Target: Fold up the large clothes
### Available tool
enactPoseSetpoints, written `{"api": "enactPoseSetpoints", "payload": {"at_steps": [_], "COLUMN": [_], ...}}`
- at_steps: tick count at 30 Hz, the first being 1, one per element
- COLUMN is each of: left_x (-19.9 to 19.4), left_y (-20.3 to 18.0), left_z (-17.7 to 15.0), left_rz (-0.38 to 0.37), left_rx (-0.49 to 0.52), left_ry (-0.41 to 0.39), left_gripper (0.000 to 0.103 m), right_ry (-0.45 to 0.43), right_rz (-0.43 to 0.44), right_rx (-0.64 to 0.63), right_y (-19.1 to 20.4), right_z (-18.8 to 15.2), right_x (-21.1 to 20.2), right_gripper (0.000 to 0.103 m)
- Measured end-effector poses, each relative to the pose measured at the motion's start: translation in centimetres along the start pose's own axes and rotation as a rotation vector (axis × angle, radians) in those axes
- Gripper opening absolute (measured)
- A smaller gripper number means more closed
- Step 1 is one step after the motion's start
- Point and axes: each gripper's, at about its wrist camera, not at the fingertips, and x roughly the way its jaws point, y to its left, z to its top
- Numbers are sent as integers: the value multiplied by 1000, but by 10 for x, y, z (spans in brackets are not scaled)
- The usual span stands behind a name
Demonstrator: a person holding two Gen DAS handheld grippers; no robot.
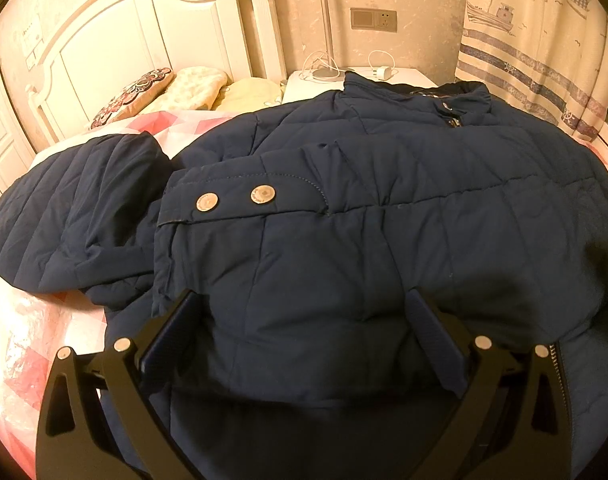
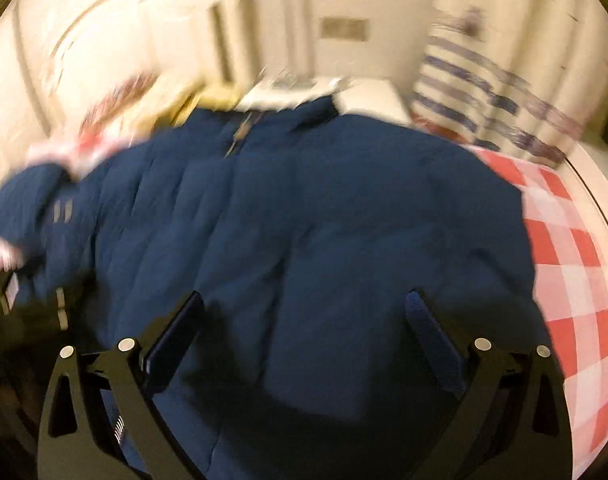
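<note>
Item: navy quilted jacket (image 1: 343, 208), laid flat on the bed's pink-and-white checked cover (image 2: 563, 248), front up. Long axis runs from the hem, nearest both cameras, away to the collar (image 1: 419, 92), which lies just short of the white nightstand (image 1: 407, 76).

Parts, placed from the collar:
- Zip pull just below it, on the centre line.
- One sleeve is folded across the chest, its cuff with two metal snaps (image 1: 234, 199) lying below and left of the collar in the left wrist view.
- The other sleeve (image 1: 72, 208) is well out to the left of the body, spread on the cover, not yet folded in.

Left gripper (image 1: 304, 320): jaws wide apart, hanging over the hem end, padding between them; whether the pads press the cloth cannot be told.

Right gripper (image 2: 304, 320): jaws wide apart, nothing clamped, over the lower body toward the checked side (view blurred).

Judgement: the unfolded sleeve lies on the left gripper's side, so that hand is the nearer one for bringing it across.

Containers: none in view (the nightstand top carries only a lamp base, cable and charger).
</note>
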Motion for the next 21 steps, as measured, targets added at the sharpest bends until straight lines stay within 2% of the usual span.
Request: {"api": "enactPoseSetpoints", "payload": {"at_steps": [1, 4, 6, 9, 12, 13, 16, 18, 20, 21], "left_x": [0, 0, 1, 0, 0, 0, -3, -13, -30, -39], "left_y": [0, 0, 0, 0, -1, 0, 3, 18, 52, 77], "left_z": [0, 0, 0, 0, 0, 0, -1, -2, -6, -8], "left_rz": [0, -3, -3, -4, -6, -8, -33, -109, -222, -258], "left_rx": [0, -4, -4, -5, -7, -9, -28, -96, -237, -345], "left_ry": [0, -1, 0, -1, -2, -3, -19, -69, -131, -160], "left_gripper": [101, 101, 101, 101, 101, 101, 101, 101, 101, 101], "right_ry": [14, 31, 42, -26, 25, -15, -15, -25, -31, -32], "right_rz": [-29, -40, -99, -49, -73, -68, -18, -30, -42, -41], "right_rx": [-41, -16, -7, -56, -134, -119, -70, -77, -85, -86], "right_y": [7, 6, 13, 36, 55, 54, 44, 46, 49, 49], "right_z": [-4, -1, -1, -16, -39, -44, -44, -46, -47, -47], "right_x": [7, 7, -7, -34, -19, -20, -17, -18, -20, -20], "right_gripper": [98, 98, 98, 98, 98, 98, 98, 98, 98, 98]}}
